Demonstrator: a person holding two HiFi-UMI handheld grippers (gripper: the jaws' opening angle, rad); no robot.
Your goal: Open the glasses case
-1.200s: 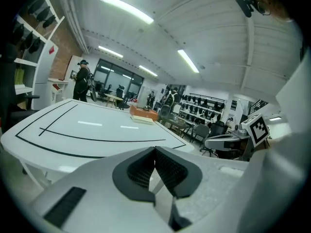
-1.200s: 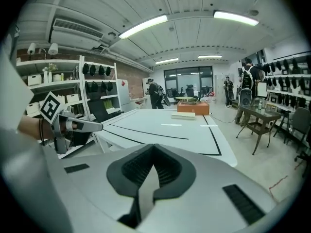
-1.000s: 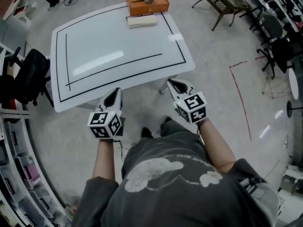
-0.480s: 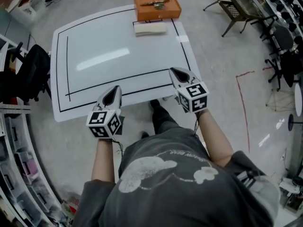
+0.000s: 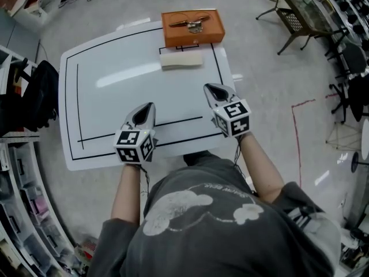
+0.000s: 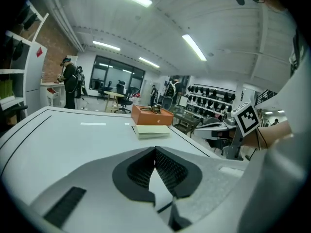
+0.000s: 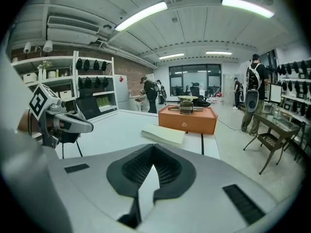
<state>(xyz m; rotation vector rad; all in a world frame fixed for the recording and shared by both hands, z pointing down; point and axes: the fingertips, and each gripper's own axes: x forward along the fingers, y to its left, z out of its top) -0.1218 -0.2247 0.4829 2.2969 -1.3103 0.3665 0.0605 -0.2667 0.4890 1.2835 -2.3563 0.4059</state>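
Nothing's been touched yet, so I'd call this the reach-in step. The thing I take for the glasses case (image 5: 181, 59) is the pale flat one lying at the far edge of the white table (image 5: 109, 105), just in front of an orange box (image 5: 209, 34) with a pair of glasses (image 5: 185, 21) on top. Honestly I can't rule out that the box is the case, but the flat one is my bet.

Both grippers hang over the near part of the table, well apart from it. The left gripper (image 5: 149, 107) is clenched, pads meeting at the tips with nothing between them. The right gripper (image 5: 210, 88) is clamped tight and empty too.

Pose-wise, both forearms are stretched out from the body, roughly parallel. The jaws point away from me toward the case and tilt downward, with the right one a bit further in.

Next I'd need to carry both across the table and spread the jaws, probably one to pin the case and one to lift its flap.
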